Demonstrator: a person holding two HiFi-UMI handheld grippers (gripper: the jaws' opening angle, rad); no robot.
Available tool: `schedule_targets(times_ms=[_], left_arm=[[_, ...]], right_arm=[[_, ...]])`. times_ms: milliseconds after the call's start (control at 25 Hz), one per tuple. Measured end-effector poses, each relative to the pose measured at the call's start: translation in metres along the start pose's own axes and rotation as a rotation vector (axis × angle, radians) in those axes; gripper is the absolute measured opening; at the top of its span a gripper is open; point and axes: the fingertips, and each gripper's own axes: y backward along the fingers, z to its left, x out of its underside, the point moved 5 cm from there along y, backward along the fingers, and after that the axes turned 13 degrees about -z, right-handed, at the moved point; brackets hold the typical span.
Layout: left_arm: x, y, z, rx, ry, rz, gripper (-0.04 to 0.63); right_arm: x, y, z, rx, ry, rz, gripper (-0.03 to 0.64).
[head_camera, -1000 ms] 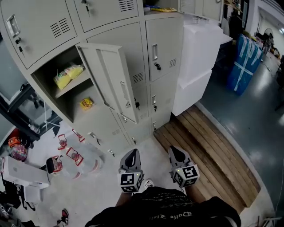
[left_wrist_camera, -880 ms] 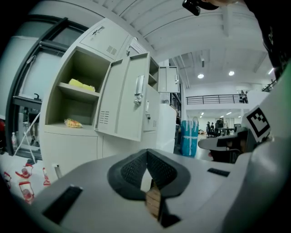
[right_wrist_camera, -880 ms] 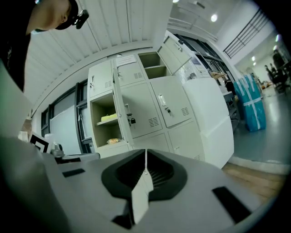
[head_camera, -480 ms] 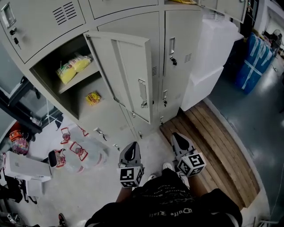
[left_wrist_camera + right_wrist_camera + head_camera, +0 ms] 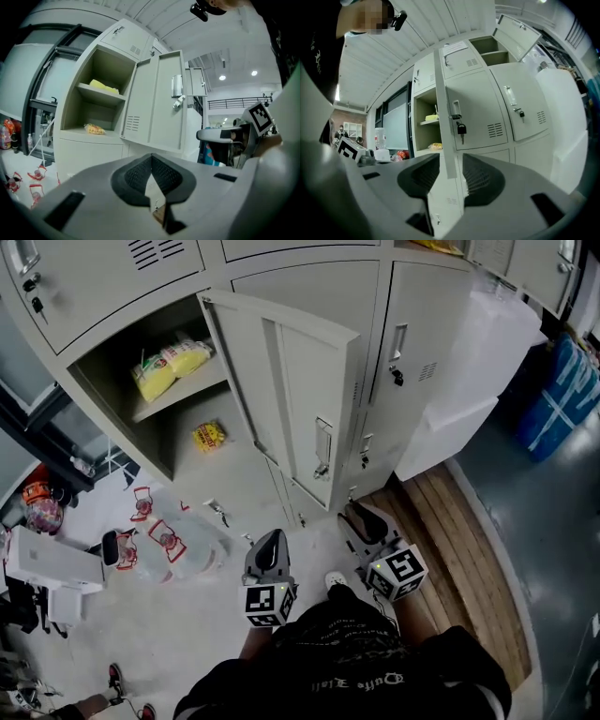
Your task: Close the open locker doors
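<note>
Open door (image 5: 300, 399) stands upright just ahead of my right gripper (image 5: 361, 521), its free edge in line with the gap of jaws that have just been opening, nothing gripped. My left gripper (image 5: 270, 554) is clenched, empty and farther off. I judge the handle face needs pushing left toward the compartment (image 5: 141, 432); the floor bags (image 5: 173, 545) lie aside.

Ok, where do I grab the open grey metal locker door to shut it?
Likely its free vertical edge, below the latch handle, edge-on from the front: the grey metal locker door stands swung out, thin edge facing the right gripper, whose jaws have just been opening, nothing between them.
</note>
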Motion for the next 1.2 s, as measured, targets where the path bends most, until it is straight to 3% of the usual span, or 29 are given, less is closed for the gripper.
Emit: schedule_targets(times_ms=[360, 480, 640, 1200], left_arm=[[0.0, -0.008, 0.013, -0.099, -0.017, 0.005, 0.008], [0.001, -0.005, 0.018, -0.13, -0.022, 0.004, 0.008], [0.0, -0.001, 0.026, -0.168, -0.021, 0.001, 0.008], [0.0, 0.014, 0.031, -0.213, -0.026, 0.01, 0.008]], right_arm=[[0.006, -0.032, -0.006, -0.102, 0.035, 0.051, 0.139], [0.007, -0.033, -0.005, -0.119, 0.046, 0.044, 0.095], [0.006, -0.034, -0.005, -0.145, 0.056, 0.045, 0.092], [0.007, -0.039, 0.027, -0.308, 0.067, 0.067, 0.089]])
